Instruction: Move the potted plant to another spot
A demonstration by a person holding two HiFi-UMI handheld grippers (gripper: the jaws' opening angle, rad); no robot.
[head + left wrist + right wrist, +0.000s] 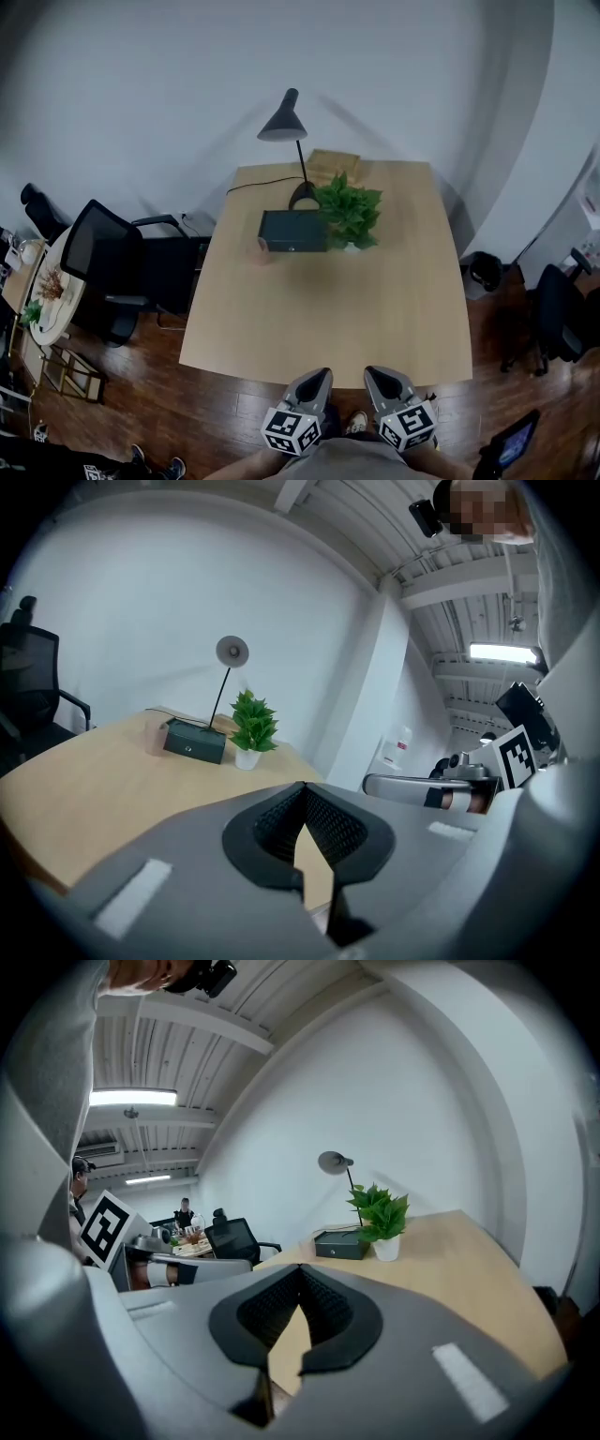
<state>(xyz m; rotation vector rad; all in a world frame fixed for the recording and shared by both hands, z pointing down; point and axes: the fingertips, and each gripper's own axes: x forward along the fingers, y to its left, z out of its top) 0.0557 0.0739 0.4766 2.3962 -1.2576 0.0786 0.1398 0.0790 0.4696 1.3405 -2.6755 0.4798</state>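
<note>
The potted plant (350, 214), green leaves in a small white pot, stands toward the far side of the light wooden table (328, 309). It also shows in the left gripper view as the plant (251, 727) and in the right gripper view as the plant (380, 1217). Both grippers hover at the table's near edge, far from it. My left gripper (320, 376) is shut with nothing in it, tips meeting (302, 786). My right gripper (372, 374) is shut and empty too, tips together (299, 1267).
A dark box (293, 231) lies just left of the plant, a black desk lamp (288, 131) and a wooden block (333, 166) behind it. A black office chair (117, 262) stands left of the table, another chair (560, 314) at right. A bin (484, 272) sits by the right edge.
</note>
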